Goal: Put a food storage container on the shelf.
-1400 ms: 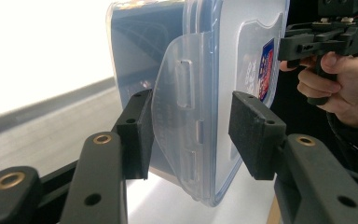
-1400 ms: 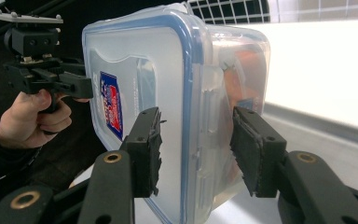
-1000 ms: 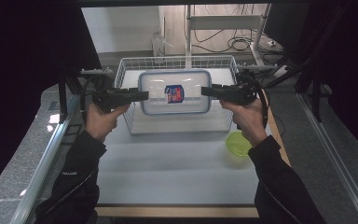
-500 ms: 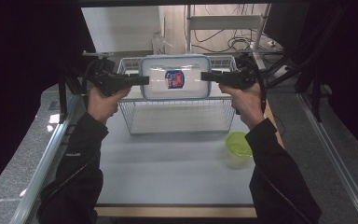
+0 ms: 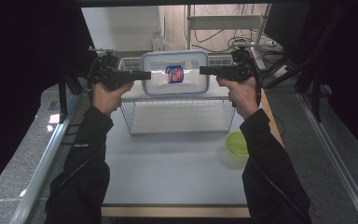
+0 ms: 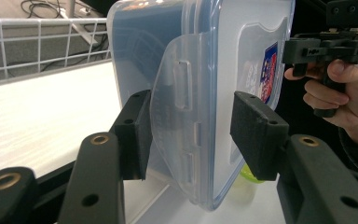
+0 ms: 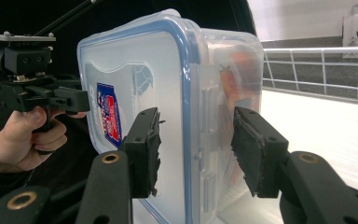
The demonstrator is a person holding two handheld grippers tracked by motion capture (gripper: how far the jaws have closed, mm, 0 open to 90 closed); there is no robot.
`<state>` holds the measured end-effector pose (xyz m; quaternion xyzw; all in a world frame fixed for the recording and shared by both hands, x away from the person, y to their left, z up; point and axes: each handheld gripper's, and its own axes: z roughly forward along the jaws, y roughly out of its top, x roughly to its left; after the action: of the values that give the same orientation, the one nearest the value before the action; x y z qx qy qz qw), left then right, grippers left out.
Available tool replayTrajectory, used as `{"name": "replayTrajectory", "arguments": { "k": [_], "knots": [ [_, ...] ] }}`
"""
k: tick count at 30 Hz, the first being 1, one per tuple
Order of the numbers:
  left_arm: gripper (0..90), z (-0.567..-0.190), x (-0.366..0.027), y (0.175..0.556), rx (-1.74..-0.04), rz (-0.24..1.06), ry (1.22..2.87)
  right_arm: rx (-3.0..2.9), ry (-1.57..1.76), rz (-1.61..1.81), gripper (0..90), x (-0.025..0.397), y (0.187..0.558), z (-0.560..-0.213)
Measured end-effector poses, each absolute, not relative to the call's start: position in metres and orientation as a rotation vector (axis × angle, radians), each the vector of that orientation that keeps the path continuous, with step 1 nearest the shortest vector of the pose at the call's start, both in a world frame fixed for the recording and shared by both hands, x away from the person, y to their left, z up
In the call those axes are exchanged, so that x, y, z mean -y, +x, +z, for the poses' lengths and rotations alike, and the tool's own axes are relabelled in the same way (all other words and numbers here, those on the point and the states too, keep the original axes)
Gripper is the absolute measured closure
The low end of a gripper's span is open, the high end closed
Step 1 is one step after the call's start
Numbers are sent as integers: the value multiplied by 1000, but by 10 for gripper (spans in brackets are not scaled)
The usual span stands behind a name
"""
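Container [image 5: 175, 73]: you hold it lid-toward-you, lifted clear above the wire basket [image 5: 179, 116] — a second ago it lay inside.
Left gripper [image 5: 144, 75]: pinches the left latch.
Right gripper [image 5: 206, 70]: pinches the right latch.
Meaning: likely extraction done — placement remains.

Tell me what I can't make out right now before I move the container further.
- Container contents: high view, lid and glare hide them.
- Label text: too small in high view, seen edge-on in both gripper views.
- Left gripper contact: the side latch flap hides whether the pads press.
- Green-lidded tub: the right sleeve partly covers it.
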<state>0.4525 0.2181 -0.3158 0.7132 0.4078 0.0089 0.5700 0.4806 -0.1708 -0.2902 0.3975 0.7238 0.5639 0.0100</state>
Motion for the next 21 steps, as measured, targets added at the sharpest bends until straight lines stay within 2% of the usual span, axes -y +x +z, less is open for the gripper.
{"name": "replayTrajectory", "arguments": {
  "k": [21],
  "knots": [
    [498,-331,-218,459,-947,23,1612,-2202,1335,1834,512,174,494,-307]
  ]
}}
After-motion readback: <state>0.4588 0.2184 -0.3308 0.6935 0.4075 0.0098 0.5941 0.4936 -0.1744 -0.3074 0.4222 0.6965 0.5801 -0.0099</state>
